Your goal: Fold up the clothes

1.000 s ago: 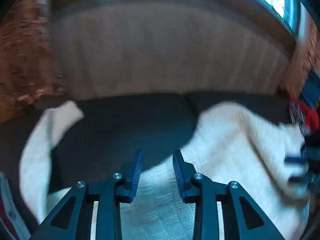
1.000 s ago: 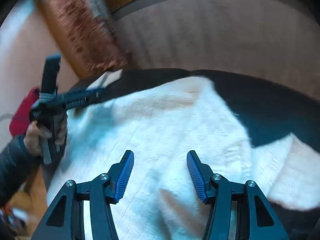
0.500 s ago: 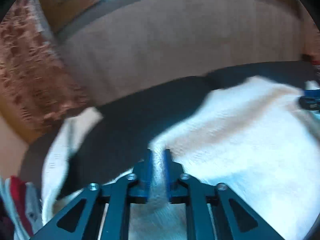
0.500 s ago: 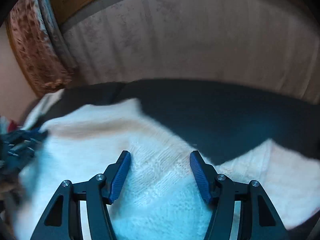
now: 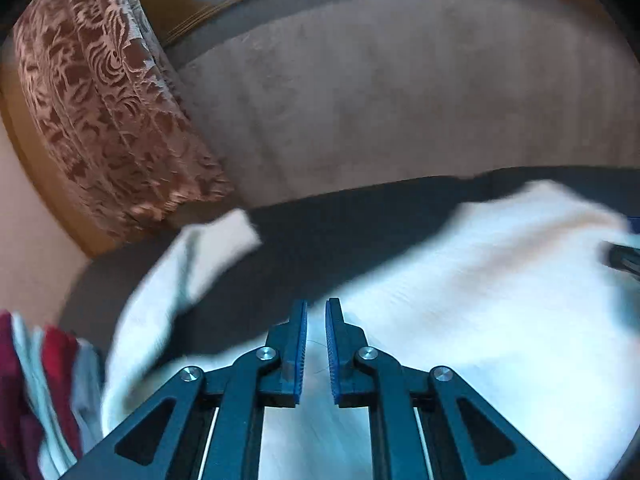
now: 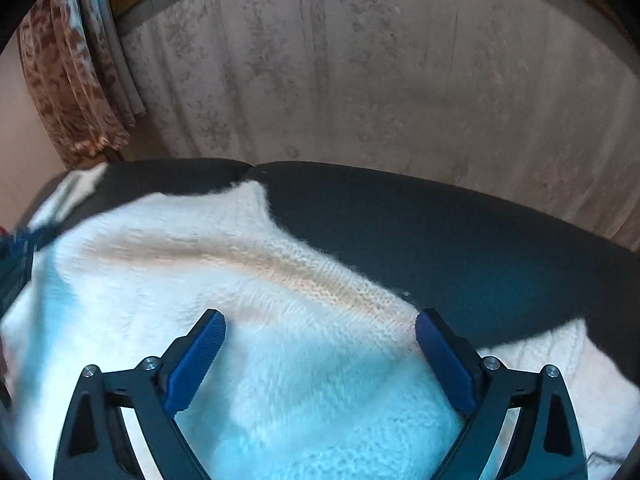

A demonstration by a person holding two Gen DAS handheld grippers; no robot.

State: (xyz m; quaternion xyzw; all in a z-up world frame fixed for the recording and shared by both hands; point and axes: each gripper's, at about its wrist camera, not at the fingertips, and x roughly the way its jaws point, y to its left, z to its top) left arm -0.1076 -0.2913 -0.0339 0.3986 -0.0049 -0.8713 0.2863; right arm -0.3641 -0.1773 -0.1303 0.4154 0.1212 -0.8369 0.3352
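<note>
A white knit sweater [image 5: 480, 300] lies spread on the dark sofa seat [image 5: 320, 232], one sleeve [image 5: 192, 272] trailing off to the left. My left gripper [image 5: 316, 314] is at the sweater's near-left edge, its blue pads drawn almost together with white knit showing in the narrow slit. In the right wrist view the sweater [image 6: 240, 300] fills the lower half, a raised fold running across it. My right gripper [image 6: 320, 318] hovers wide open above that fold, nothing between its fingers. Each gripper shows blurred at the edge of the other's view.
A beige sofa back [image 6: 380, 80] rises behind the dark seat [image 6: 480, 248]. A brown patterned curtain [image 5: 100, 100] hangs at the left. Red and white clothes [image 5: 40, 380] are piled at the lower left, beside the sleeve. Bare seat lies right of the sweater.
My left gripper went from open to shut at the sweater's edge. The right gripper moved onto the sweater's fold and spread wider. Both views swung toward the sofa back.
</note>
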